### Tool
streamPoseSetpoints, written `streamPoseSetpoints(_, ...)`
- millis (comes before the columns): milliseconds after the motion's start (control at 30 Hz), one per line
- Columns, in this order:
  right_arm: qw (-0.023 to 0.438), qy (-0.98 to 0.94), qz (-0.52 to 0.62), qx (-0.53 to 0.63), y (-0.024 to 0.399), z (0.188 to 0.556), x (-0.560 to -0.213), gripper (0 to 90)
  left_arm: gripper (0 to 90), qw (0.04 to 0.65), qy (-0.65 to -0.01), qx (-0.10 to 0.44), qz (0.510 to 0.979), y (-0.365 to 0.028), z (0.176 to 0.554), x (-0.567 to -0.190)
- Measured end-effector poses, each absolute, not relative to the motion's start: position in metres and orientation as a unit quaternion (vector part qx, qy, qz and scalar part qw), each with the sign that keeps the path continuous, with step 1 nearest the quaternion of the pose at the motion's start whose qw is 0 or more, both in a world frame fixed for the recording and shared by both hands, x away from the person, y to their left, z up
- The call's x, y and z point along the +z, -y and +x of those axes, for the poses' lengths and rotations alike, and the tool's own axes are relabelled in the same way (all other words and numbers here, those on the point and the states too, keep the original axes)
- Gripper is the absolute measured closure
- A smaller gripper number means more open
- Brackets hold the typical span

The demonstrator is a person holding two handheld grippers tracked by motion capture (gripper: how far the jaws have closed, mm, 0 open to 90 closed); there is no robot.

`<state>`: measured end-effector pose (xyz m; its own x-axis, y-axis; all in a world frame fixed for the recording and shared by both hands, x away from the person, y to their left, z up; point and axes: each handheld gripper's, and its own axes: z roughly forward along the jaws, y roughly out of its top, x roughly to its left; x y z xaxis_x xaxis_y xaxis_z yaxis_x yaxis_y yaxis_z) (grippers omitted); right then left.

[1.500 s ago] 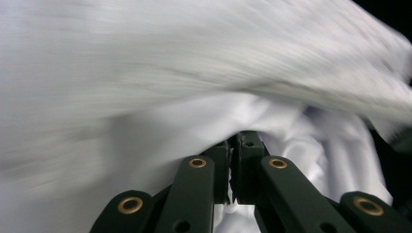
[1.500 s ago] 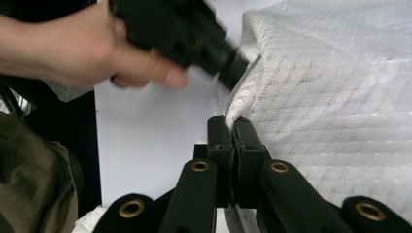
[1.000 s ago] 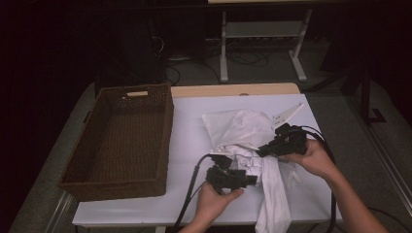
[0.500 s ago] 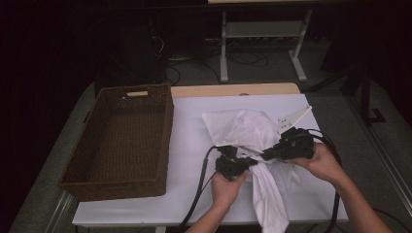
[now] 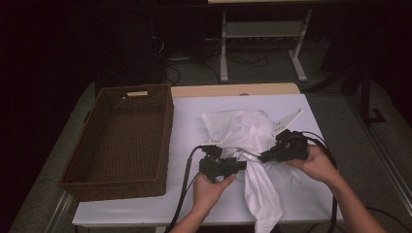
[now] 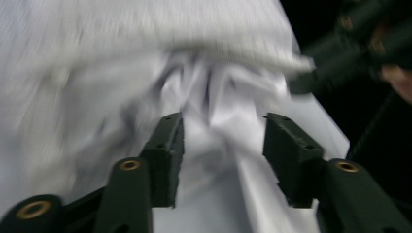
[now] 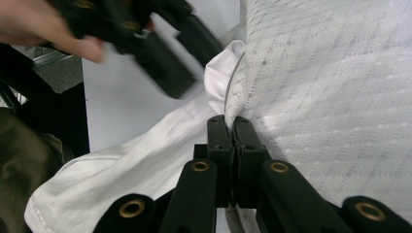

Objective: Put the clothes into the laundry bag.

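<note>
The room is dark, but the worktop (image 5: 194, 116) is bright. The cloth (image 6: 97, 73) beyond the left hand-held gripper (image 6: 221, 145) looks blurry.

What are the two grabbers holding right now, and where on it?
The right gripper is shut on the white cloth, pinching its textured edge. The left gripper is open around a bunched fold, holding nothing.

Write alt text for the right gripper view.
The right gripper, jaws closed together, pinches the edge of a white textured cloth lying on a white table. Farther off at upper left, a hand holds the left gripper, blurred, near the same cloth.
</note>
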<state>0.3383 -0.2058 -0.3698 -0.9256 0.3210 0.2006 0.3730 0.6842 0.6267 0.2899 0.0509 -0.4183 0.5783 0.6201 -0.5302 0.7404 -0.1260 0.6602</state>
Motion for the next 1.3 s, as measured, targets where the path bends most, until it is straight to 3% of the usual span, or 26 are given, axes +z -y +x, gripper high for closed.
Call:
streamPoseSetpoints(133,0.038,0.916,-0.189,-0.350,0.204,0.340,-0.370,87.8,41.3,0.449,-0.441,-0.136,0.765,-0.039,0.282,-0.431)
streamPoseSetpoints(267,0.036,0.917,-0.185,-0.351,0.200,0.338,-0.370,87.8,48.3,0.431,-0.416,-0.185,0.779,-0.010,0.293,-0.452)
streamPoseSetpoints(333,0.034,0.918,-0.181,-0.350,0.200,0.337,-0.369,87.8,67.2,0.439,-0.410,-0.149,0.786,-0.004,0.302,-0.458)
streamPoseSetpoints(367,0.035,0.918,-0.182,-0.351,0.200,0.336,-0.369,87.8,81.6,0.462,-0.417,-0.149,0.769,-0.004,0.307,-0.460)
streamPoseSetpoints(400,0.033,0.919,-0.179,-0.350,0.201,0.335,-0.368,87.8,86.0,0.481,-0.426,-0.143,0.753,-0.004,0.310,-0.460)
streamPoseSetpoints(600,0.028,0.914,-0.163,-0.371,0.203,0.326,-0.354,88.1,87.8,0.532,-0.439,-0.066,0.721,-0.004,0.325,-0.443)
streamPoseSetpoints(700,0.011,0.913,-0.155,-0.378,0.201,0.321,-0.342,88.1,87.6,0.560,-0.478,-0.071,0.673,-0.008,0.337,-0.444)
streamPoseSetpoints(833,0.034,0.914,-0.183,-0.361,0.202,0.334,-0.359,88.1,83.6,0.535,-0.478,-0.067,0.694,-0.011,0.335,-0.449)
streamPoseSetpoints(1133,0.040,0.917,-0.190,-0.349,0.196,0.340,-0.378,87.9,39.8,0.471,-0.448,-0.086,0.755,-0.038,0.299,-0.443)
streamPoseSetpoints(1233,0.039,0.917,-0.189,-0.348,0.195,0.341,-0.378,87.8,36.9,0.448,-0.451,-0.096,0.766,-0.034,0.299,-0.454)
streamPoseSetpoints(1267,0.040,0.918,-0.188,-0.347,0.194,0.341,-0.379,87.8,38.2,0.449,-0.458,-0.103,0.760,-0.031,0.303,-0.458)
streamPoseSetpoints(1300,0.041,0.918,-0.188,-0.348,0.193,0.341,-0.380,87.8,46.1,0.454,-0.460,-0.113,0.755,-0.028,0.307,-0.461)
